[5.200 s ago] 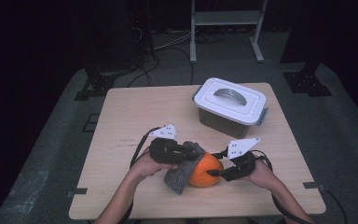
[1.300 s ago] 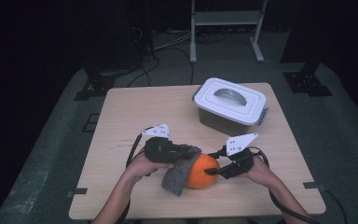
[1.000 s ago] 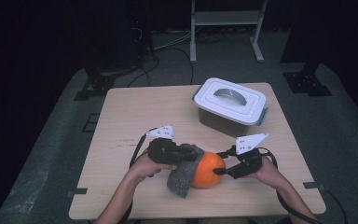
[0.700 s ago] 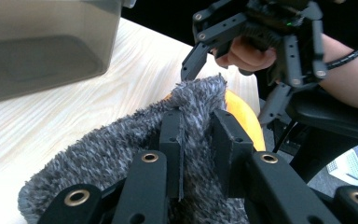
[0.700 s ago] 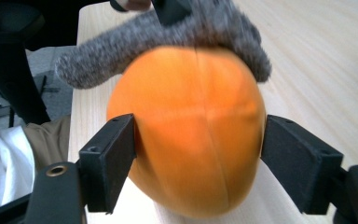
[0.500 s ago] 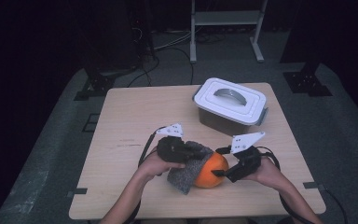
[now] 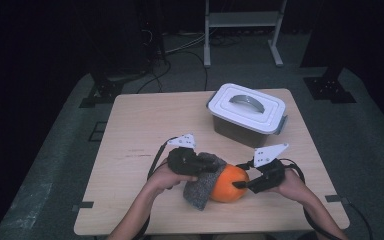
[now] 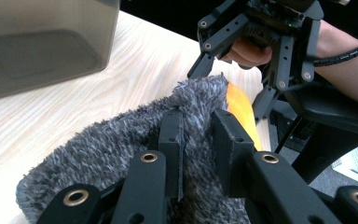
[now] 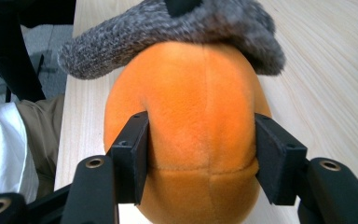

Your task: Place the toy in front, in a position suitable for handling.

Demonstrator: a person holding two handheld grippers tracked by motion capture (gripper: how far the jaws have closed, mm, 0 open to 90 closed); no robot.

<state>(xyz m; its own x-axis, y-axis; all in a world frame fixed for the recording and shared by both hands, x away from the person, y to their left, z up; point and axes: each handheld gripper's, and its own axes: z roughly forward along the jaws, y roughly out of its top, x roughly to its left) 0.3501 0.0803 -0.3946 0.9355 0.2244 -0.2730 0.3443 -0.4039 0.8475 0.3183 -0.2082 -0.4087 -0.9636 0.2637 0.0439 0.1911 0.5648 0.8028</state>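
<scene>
The left tool (image 7: 215, 167) is clamped on a fold of the grey fuzzy cloth (image 7: 202, 185), its jaws nearly together with the fabric pinched between them. In the left gripper view the cloth (image 8: 121, 140) bunches around both jaws and drapes over the orange plush ball (image 8: 242, 112) just beyond them.

The right tool (image 7: 242, 184) is clamped on the ball (image 7: 229, 183) from the side away from the left tool. In the right gripper view its jaws press dents into the ball's (image 9: 200, 135) two flanks, and the cloth (image 9: 177, 32) lies across the far top of the ball. These jaws have just been closing, with the ball between them.

Half a second ago the cloth hung mostly at the near left of the ball; now it lies more over the ball's top and left side, and the left tool sits slightly closer to the right tool. Ball and cloth rest on the bench (image 7: 145, 130) between the two tools. The lidded white box (image 7: 247, 112) stands beyond the right tool, unmoved.
</scene>
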